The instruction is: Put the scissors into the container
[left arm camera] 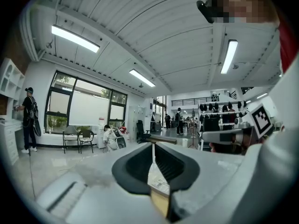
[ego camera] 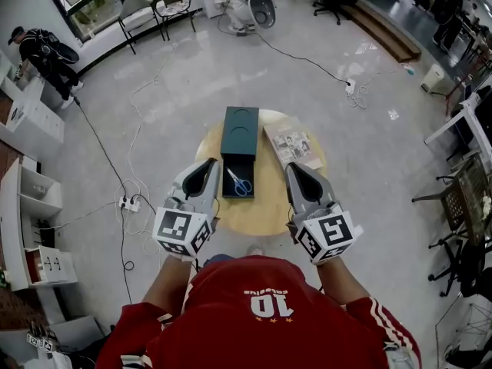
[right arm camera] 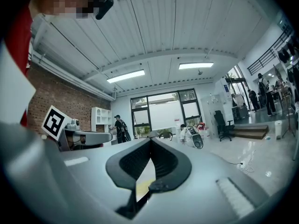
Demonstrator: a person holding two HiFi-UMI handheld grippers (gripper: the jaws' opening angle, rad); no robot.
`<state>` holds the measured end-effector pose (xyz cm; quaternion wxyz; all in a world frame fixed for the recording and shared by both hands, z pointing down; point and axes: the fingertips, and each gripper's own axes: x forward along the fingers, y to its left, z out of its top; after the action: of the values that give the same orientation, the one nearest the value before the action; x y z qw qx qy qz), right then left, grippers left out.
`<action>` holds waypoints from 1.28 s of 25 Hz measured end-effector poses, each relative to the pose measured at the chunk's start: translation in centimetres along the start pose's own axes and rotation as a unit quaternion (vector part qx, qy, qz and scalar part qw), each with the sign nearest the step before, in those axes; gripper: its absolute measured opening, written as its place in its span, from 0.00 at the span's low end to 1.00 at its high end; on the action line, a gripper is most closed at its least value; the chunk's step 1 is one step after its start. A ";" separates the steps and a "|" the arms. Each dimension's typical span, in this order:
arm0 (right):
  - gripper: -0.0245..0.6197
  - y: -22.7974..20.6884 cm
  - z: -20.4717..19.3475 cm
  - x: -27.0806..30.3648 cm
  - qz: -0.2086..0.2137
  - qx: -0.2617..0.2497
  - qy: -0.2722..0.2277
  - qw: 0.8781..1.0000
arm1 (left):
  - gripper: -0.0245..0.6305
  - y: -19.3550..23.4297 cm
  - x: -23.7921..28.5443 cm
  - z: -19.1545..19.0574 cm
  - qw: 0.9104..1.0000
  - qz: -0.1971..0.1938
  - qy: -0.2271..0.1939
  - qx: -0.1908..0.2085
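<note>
1. Left tool (ego camera: 208,164) and right tool (ego camera: 293,168): both pinched shut, empty, hovering over the near edge of the tabletop (ego camera: 265,208).
2. Scissors (ego camera: 239,182) lie inside the open container (ego camera: 246,165), mid-tabletop; placing looks done.
3. Next move: probably just back both tools away; nothing left to grab.

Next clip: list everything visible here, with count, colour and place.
table: one, round, light wood, mid-floor
container: one, dark green, on the table, near end open
scissors: one pair, blue handles, inside the container's open end
booklet: one, pale, printed, on the table right of the container
chairs: two, dark frames, by the far windows
power strip: one, white, on the floor left of the table
bystander: one, in black, at the far-left shelves
left claw: one, grey, shut, empty, at the table's left edge
right claw: one, grey, shut, empty, at the table's right side
</note>
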<state>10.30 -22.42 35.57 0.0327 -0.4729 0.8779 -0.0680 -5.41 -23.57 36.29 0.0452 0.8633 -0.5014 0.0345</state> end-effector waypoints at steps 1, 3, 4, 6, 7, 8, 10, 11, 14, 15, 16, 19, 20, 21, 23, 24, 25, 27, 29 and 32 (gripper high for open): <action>0.03 0.2 0.1 -0.1 0.000 -0.002 -0.001 1.000 | 0.06 0.1 -0.2 0.1 1.000 0.000 -0.002 -0.001; 0.03 0.7 0.3 -0.2 -0.002 -0.007 -0.003 1.000 | 0.04 0.5 -0.8 0.1 1.000 0.000 -0.007 -0.003; 0.03 0.9 0.5 -0.4 -0.004 -0.010 -0.003 1.000 | 0.04 0.6 -1.1 0.0 1.000 0.000 -0.009 -0.004; 0.03 1.5 0.6 -0.8 -0.010 -0.014 -0.005 1.000 | 0.04 0.8 -1.9 -0.1 1.000 -0.001 -0.013 -0.008; 0.03 1.8 0.7 -1.0 -0.014 -0.016 -0.005 1.000 | 0.04 0.9 -2.3 -0.1 1.000 -0.002 -0.016 -0.009; 0.03 2.2 0.8 -1.3 -0.017 -0.018 -0.005 1.000 | 0.04 1.0 -2.8 -0.1 1.000 -0.002 -0.018 -0.010; 0.03 3.1 0.9 -1.8 -0.023 -0.022 -0.005 0.999 | 0.04 1.1 -3.9 0.0 1.000 -0.004 -0.020 -0.012; 0.03 3.5 1.0 -2.1 -0.025 -0.023 -0.006 0.999 | 0.04 1.2 -4.4 0.1 1.000 -0.005 -0.021 -0.013; 0.03 5.1 1.1 -3.2 -0.035 -0.028 -0.010 0.999 | 0.04 1.3 -6.2 0.4 0.999 -0.009 -0.029 -0.014; 0.03 5.5 1.1 -3.6 -0.039 -0.030 -0.012 0.999 | 0.04 1.2 -6.8 0.6 0.999 -0.011 -0.032 -0.014; 0.03 6.0 1.1 -4.0 -0.042 -0.032 -0.012 0.999 | 0.04 1.1 -7.4 0.7 0.999 -0.013 -0.035 -0.012; 0.02 7.3 1.1 -5.3 -0.053 -0.039 -0.014 0.998 | 0.04 0.6 -9.0 0.8 0.999 -0.019 -0.039 -0.009; 0.02 7.6 1.1 -5.8 -0.056 -0.041 -0.014 0.997 | 0.04 0.4 -9.5 0.8 0.999 -0.021 -0.041 -0.010; 0.02 7.9 1.1 -6.2 -0.060 -0.041 -0.014 0.997 | 0.04 0.3 -10.0 0.8 0.999 -0.022 -0.042 -0.011; 0.02 8.5 0.9 -7.3 -0.070 -0.039 -0.012 0.997 | 0.04 0.0 -11.2 0.7 0.999 -0.022 -0.045 -0.013; 0.02 8.8 0.8 -7.8 -0.075 -0.038 -0.012 0.996 | 0.04 -0.1 -11.7 0.7 0.999 -0.023 -0.046 -0.012; 0.02 9.2 0.6 -8.3 -0.079 -0.037 -0.011 0.996 | 0.04 -0.2 -12.3 0.7 0.999 -0.023 -0.047 -0.011; 0.02 9.9 0.5 -9.1 -0.086 -0.036 -0.011 0.996 | 0.04 -0.3 -13.4 0.8 0.998 -0.023 -0.049 -0.009; 0.02 10.7 0.5 -9.8 -0.092 -0.036 -0.012 0.995 | 0.04 -0.4 -14.3 0.7 0.998 -0.024 -0.049 -0.006; 0.02 11.3 0.3 -10.8 -0.098 -0.033 -0.012 0.995 | 0.04 -0.7 -15.2 0.7 0.998 -0.024 -0.051 -0.007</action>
<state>6.95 -7.23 33.54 0.0212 -0.5587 0.8283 -0.0359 -12.34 -10.20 33.97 0.0269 0.8754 -0.4825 -0.0142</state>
